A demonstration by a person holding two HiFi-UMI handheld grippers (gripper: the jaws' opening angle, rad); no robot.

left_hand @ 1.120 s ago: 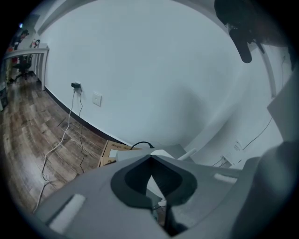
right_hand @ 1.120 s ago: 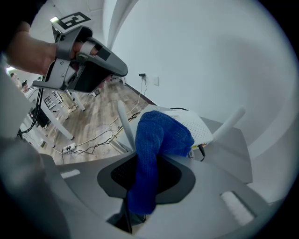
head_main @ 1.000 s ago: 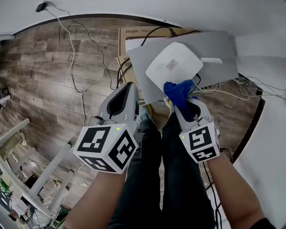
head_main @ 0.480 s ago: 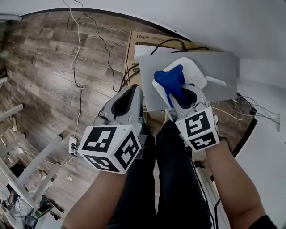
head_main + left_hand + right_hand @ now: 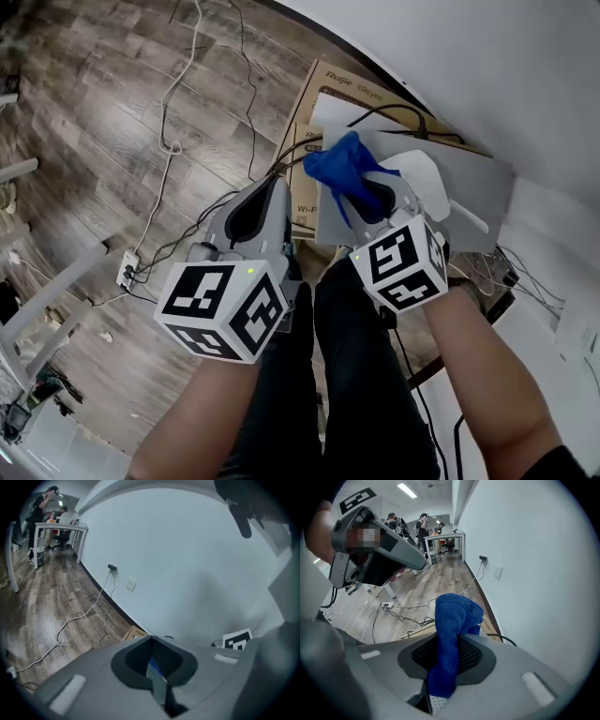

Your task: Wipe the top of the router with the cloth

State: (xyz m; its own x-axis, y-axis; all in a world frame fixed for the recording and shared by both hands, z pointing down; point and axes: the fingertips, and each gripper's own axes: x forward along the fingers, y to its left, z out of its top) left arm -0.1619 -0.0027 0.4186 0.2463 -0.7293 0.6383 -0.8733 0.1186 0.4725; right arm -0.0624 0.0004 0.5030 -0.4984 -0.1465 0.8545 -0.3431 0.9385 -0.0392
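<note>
The brown cardboard box (image 5: pixel 323 89) on the wood-plank floor (image 5: pixel 112 141) carries the word "Ruijie", with a second word beside it that looks like "Reyee". Lower down, "Wi-F" breaks off behind the left gripper (image 5: pixel 277 187). The print on the box edge in the right gripper view is too small to read.

The right gripper (image 5: pixel 375 194) pinches the blue knitted cloth (image 5: pixel 339 167) between its fingers, and the bunched end stands out past the tips. It covers most of the white perforated router (image 5: pixel 428 190), which lies on a grey flat panel (image 5: pixel 478 183) against the white wall (image 5: pixel 506 75). Whether cloth and router touch cannot be told.

The left gripper's fingers are pressed together on nothing and point at the box. A black cable (image 5: pixel 398 111) loops over the panel. A white power strip (image 5: pixel 128 269) and a white cord (image 5: pixel 183 75) lie on the floor to the left. The person's dark trouser legs (image 5: pixel 356 375) fill the lower middle.
</note>
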